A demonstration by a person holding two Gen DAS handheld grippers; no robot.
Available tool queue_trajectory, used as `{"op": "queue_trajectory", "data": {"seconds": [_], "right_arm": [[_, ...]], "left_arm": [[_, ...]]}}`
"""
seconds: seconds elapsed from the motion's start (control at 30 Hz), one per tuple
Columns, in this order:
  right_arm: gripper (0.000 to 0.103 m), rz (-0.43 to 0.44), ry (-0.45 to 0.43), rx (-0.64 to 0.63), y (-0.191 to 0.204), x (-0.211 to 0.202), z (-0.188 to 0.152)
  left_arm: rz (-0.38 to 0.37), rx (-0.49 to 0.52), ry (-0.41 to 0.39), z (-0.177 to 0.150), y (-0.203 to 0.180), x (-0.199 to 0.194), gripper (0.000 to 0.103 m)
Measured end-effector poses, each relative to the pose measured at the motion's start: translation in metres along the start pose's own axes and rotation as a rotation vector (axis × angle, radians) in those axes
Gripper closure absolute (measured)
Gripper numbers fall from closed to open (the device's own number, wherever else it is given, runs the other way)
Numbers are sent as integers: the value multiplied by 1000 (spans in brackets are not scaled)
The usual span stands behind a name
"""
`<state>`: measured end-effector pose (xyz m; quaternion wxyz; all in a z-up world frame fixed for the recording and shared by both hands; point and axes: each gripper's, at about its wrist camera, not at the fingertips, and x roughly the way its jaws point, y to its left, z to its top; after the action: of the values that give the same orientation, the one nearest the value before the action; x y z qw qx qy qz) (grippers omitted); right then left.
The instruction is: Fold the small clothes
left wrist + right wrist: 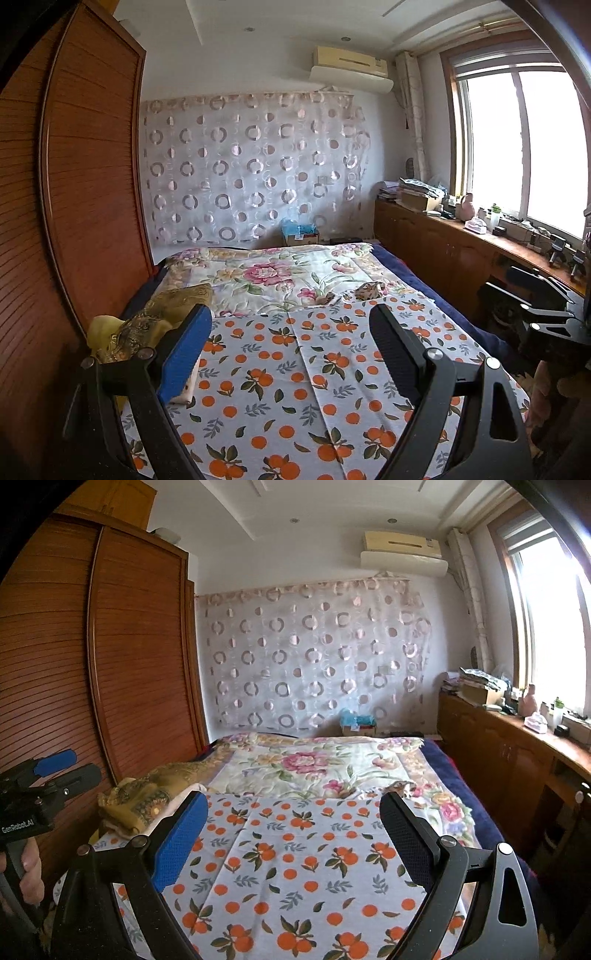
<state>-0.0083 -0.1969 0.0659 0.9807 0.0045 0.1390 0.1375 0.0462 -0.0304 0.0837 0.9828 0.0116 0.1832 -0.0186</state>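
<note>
A white cloth printed with oranges [280, 373] lies spread flat on the bed; it also shows in the right wrist view [295, 860]. A pile of gold-brown patterned clothes [159, 314] sits at the bed's left edge, also seen from the right wrist [144, 801]. A small leopard-print piece [369, 290] lies beyond the cloth's far right corner. My left gripper [291, 317] is open and empty above the cloth. My right gripper [295, 805] is open and empty above the cloth. The left gripper [62, 768] also shows at the left of the right wrist view.
A floral sheet [273, 273] covers the far half of the bed. A wooden wardrobe [85, 177] stands close on the left. A low wooden cabinet [461, 254] with clutter runs along the window on the right. A box [299, 232] sits behind the bed.
</note>
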Motion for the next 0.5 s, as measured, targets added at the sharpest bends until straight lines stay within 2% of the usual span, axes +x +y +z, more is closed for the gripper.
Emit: {"op": "queue_trajectory", "data": {"seconds": [0.5], "right_arm": [[8,6,12,0,-17,-3,6]], "left_arm": [[10,-4,3,-5,3,1,15]]}}
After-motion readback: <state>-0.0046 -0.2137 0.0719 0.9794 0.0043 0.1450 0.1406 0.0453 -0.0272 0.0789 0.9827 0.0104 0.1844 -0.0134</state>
